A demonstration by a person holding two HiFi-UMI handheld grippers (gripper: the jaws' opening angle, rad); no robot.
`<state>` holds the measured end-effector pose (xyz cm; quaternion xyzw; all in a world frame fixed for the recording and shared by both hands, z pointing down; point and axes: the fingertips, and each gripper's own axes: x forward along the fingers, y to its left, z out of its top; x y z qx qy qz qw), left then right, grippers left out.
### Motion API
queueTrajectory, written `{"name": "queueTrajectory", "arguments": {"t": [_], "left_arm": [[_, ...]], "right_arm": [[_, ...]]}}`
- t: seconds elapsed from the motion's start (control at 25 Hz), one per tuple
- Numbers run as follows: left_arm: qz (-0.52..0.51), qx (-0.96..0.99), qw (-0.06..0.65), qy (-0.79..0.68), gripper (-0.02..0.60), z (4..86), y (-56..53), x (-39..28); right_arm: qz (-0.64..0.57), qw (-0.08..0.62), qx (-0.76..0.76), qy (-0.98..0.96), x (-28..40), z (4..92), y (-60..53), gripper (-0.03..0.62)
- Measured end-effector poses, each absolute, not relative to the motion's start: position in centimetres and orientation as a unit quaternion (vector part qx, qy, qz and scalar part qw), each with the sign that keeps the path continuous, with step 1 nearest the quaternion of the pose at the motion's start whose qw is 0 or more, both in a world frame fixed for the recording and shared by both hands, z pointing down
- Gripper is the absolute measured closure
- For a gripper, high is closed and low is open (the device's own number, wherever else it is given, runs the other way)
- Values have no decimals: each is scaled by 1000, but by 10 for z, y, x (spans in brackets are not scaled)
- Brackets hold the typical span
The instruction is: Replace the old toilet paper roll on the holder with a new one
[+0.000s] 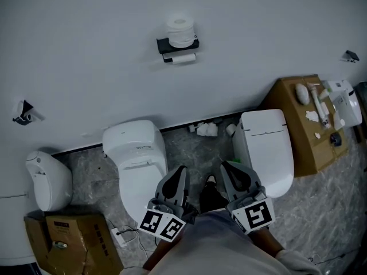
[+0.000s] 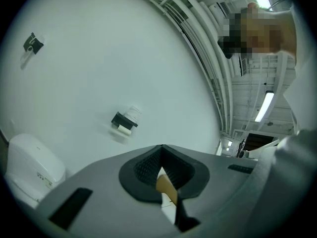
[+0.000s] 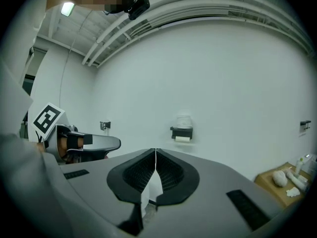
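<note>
Though the cardboard box carries a label, it's illegible.

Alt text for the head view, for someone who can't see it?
The left tool and right tool, both shut and empty, point side by side toward a white wall where a black toilet paper holder carries one roll, with a second roll standing on top. White toilets stand on the floor below.

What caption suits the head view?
Shut left hand-held gripper and right hand-held gripper face the wall holder topped by a paper roll.
</note>
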<state>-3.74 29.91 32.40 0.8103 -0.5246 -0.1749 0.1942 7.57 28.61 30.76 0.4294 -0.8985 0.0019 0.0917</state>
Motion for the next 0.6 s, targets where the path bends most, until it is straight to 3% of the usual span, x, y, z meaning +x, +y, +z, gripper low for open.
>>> {"name": "queueTrajectory", "arguments": {"t": [0.6], "left_arm": [[-182,810,179,-528,577,308,182,0]], "right_arm": [[44,69,439,-895,120,311,172,577]]}}
